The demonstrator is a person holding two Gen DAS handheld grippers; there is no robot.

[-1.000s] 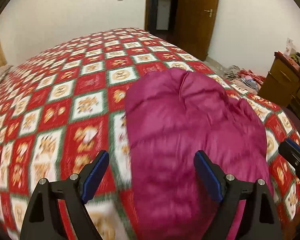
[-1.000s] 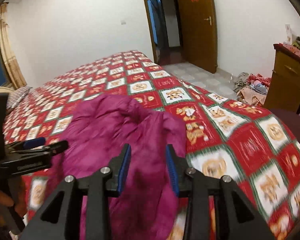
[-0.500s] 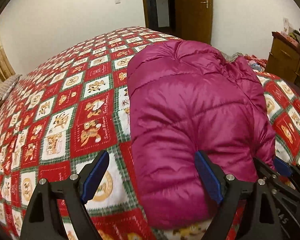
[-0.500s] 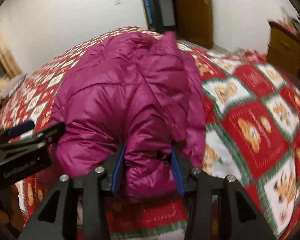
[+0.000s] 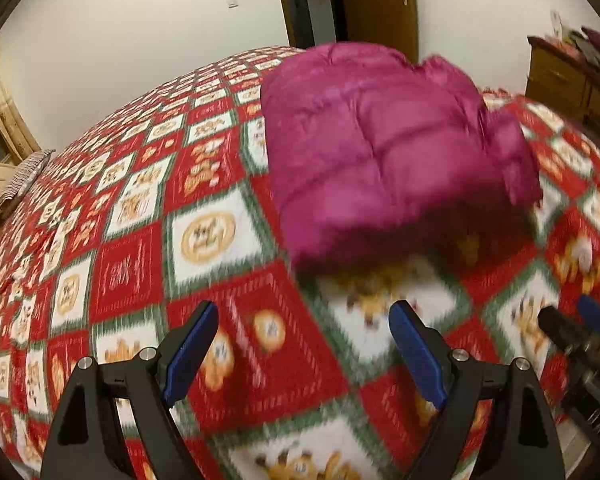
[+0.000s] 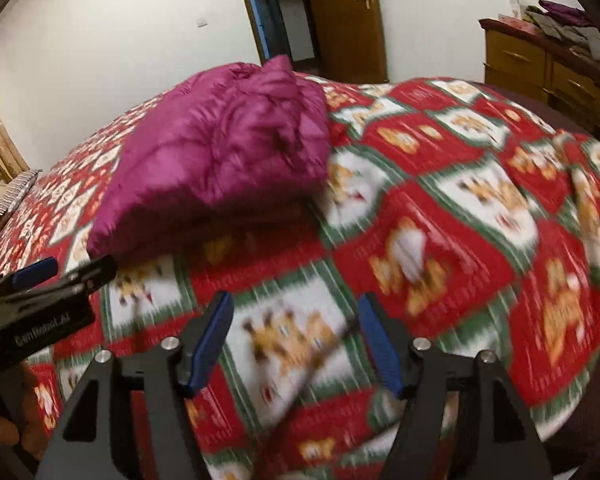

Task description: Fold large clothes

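Observation:
A magenta puffer jacket (image 5: pixel 388 160) lies folded into a thick bundle on the red, white and green patterned bedspread (image 5: pixel 140 220). In the right wrist view the jacket (image 6: pixel 220 152) sits left of centre, beyond the fingertips. My left gripper (image 5: pixel 304 344) is open over bare bedspread, nearer than the jacket's near edge, with nothing between its blue pads. My right gripper (image 6: pixel 296 332) has its jaws opening, and only bedspread shows between them. Each gripper also shows at the edge of the other's view: the right gripper (image 5: pixel 580 332) and the left gripper (image 6: pixel 52 276).
A wooden dresser (image 6: pixel 548 68) with clothes piled on top stands to the right of the bed. An open doorway and a brown door (image 6: pixel 340 16) are behind the bed. A striped pillow (image 5: pixel 20 184) lies at the bed's far left edge.
The right gripper let go of the jacket's near fold and widened. Both grippers drew back toward the near edge of the bed, leaving the jacket lying folded farther away.

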